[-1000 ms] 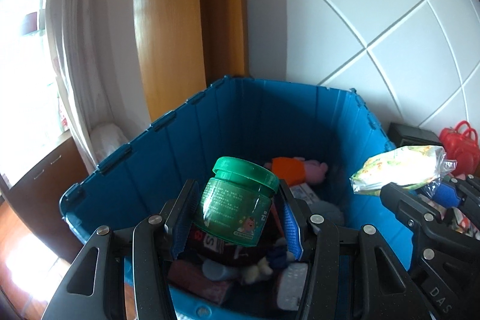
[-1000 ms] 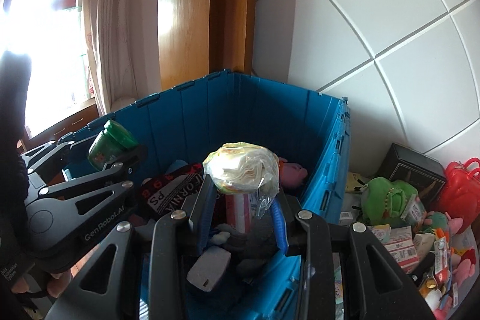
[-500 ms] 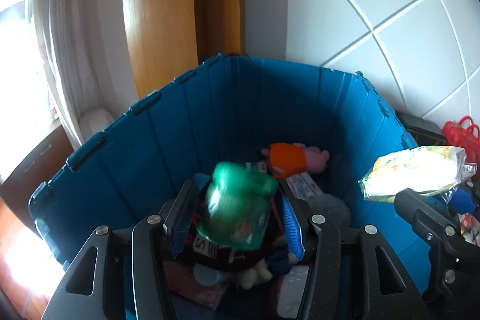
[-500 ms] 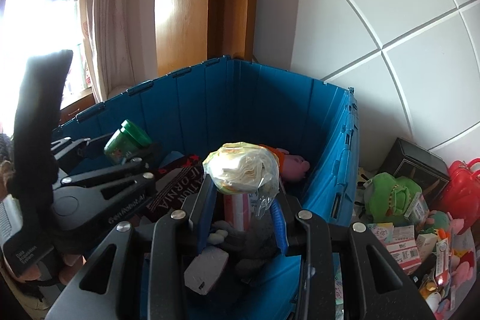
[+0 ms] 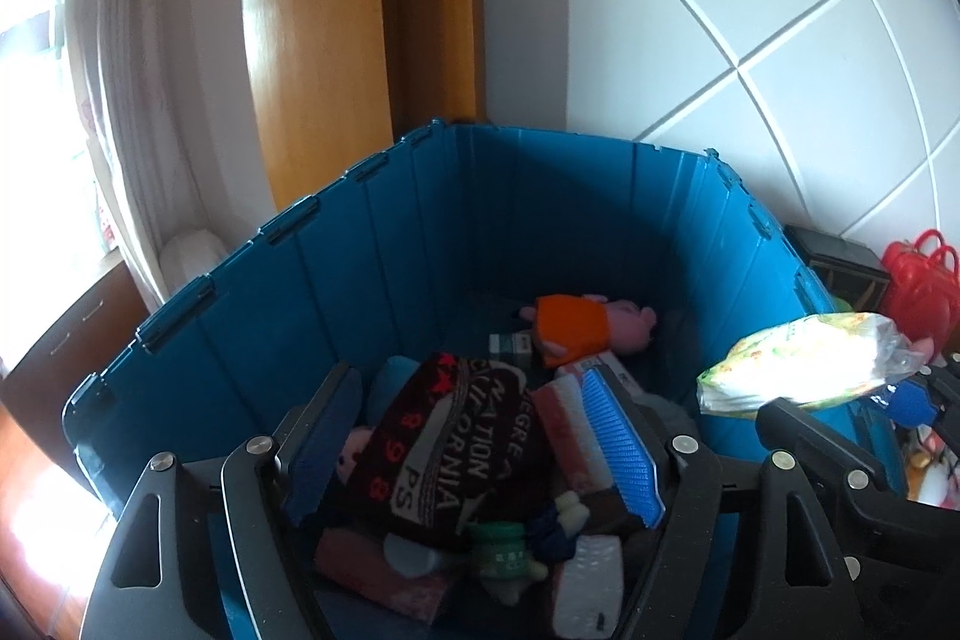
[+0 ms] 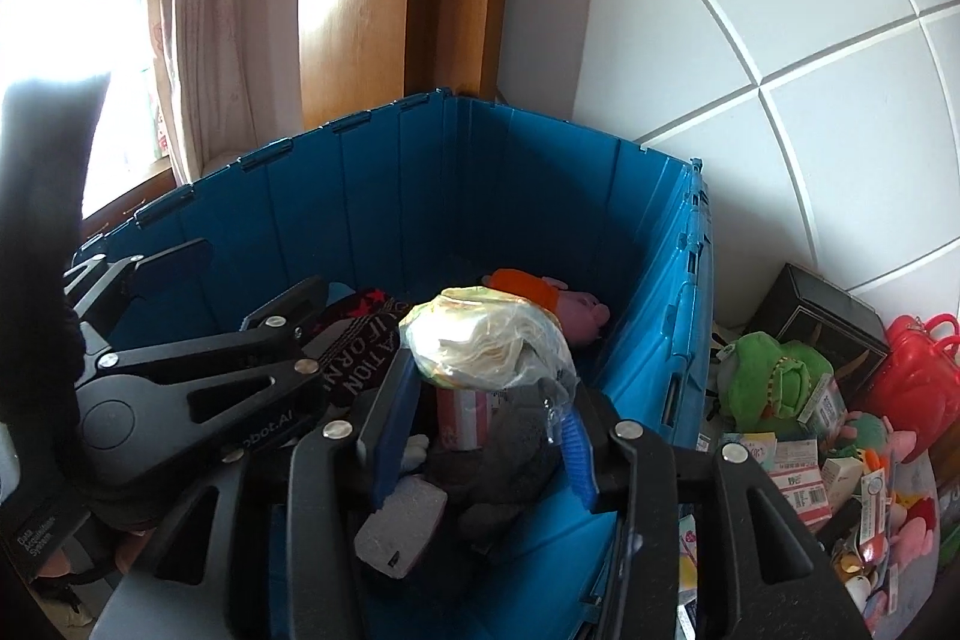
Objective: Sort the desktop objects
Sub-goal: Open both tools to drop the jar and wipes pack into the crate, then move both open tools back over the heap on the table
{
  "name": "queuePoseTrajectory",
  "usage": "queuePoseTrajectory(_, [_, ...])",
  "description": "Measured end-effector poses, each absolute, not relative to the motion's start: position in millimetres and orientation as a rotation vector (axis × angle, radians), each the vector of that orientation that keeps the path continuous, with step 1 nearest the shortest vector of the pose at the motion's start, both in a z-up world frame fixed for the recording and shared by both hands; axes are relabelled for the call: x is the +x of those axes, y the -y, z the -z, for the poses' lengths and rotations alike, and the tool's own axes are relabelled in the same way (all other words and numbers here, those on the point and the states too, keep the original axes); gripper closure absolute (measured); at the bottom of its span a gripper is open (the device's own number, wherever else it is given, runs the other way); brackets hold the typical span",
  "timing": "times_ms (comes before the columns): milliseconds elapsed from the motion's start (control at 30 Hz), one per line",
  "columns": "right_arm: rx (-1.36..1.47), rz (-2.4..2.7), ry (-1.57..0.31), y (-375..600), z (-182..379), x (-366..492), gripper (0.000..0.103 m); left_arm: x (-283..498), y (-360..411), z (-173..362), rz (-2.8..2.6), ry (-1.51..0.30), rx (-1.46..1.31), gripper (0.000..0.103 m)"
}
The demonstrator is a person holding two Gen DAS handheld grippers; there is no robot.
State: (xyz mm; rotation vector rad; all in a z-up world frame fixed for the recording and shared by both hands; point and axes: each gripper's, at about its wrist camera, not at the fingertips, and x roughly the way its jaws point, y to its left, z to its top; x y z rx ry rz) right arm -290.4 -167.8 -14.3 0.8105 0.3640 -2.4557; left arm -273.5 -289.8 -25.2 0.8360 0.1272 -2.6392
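Left gripper, clamped on the green jar a second ago, now stands spread and empty above the blue crate where that jar lies among the sorted items, while the right gripper holds the plastic-wrapped packet over the crate, likely next.

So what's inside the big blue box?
The blue box holds a pile: a pig plush in orange, a black cloth with letters, a little green jar and small boxes. Whatever lies under the pile, and the box floor, is covered.
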Motion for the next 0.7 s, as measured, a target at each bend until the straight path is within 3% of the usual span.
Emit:
queuePoseTrajectory(200, [0.826,2.479,-0.342,165,14,-293,0.046,-273,293,25,2.635,-0.157,0.835,0.025])
queuePoseTrajectory(400, [0.823,2.513,-0.318,161,12,-293,0.026,-270,299,24,2.612,-0.198,0.840,0.022])
queuePoseTrajectory(567, [0.778,2.543,-0.314,158,8,-284,0.000,-259,305,21,2.595,-0.214,0.825,0.021])
queuePoseTrajectory(700, [0.754,2.565,-0.297,149,3,-275,0.000,-243,297,14,2.610,-0.195,0.797,0.021])
